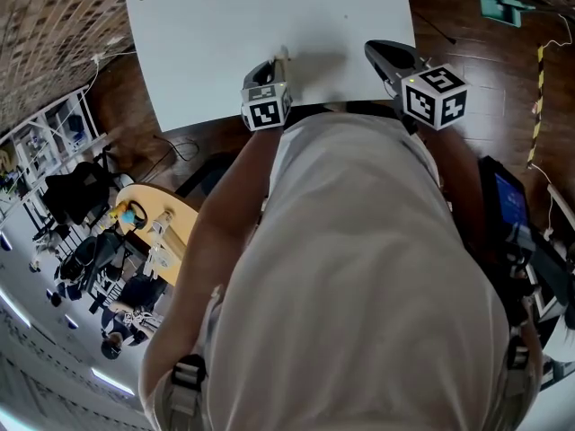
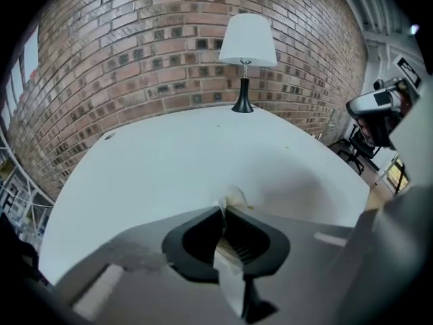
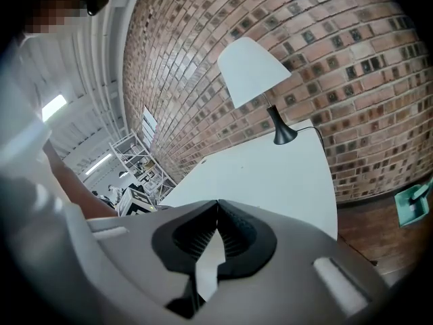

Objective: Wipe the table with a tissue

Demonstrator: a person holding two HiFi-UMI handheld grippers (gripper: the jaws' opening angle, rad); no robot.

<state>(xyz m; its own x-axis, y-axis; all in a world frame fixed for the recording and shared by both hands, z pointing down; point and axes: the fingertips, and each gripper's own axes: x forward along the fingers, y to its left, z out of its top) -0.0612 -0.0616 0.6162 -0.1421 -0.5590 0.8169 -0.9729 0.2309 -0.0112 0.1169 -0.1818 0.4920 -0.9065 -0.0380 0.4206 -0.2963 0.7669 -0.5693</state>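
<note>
The white table (image 1: 225, 34) fills the top of the head view. My left gripper (image 1: 280, 63) points down at the table's near edge and is shut on a small crumpled tissue (image 2: 234, 196). A bit of that tissue sticks out past the jaw tips and rests on the table top (image 2: 169, 175). In the head view the tissue (image 1: 285, 55) is just a pale tuft at the jaw tips. My right gripper (image 1: 375, 50) hovers over the near right part of the table. Its jaws (image 3: 217, 203) are shut with nothing between them.
A white-shaded lamp (image 2: 247, 42) on a black base stands at the table's far edge against the brick wall, also seen as the lamp (image 3: 254, 73). A teal dustpan (image 1: 499, 3) lies on the wooden floor to the right. The person's torso (image 1: 359, 277) hides the near floor.
</note>
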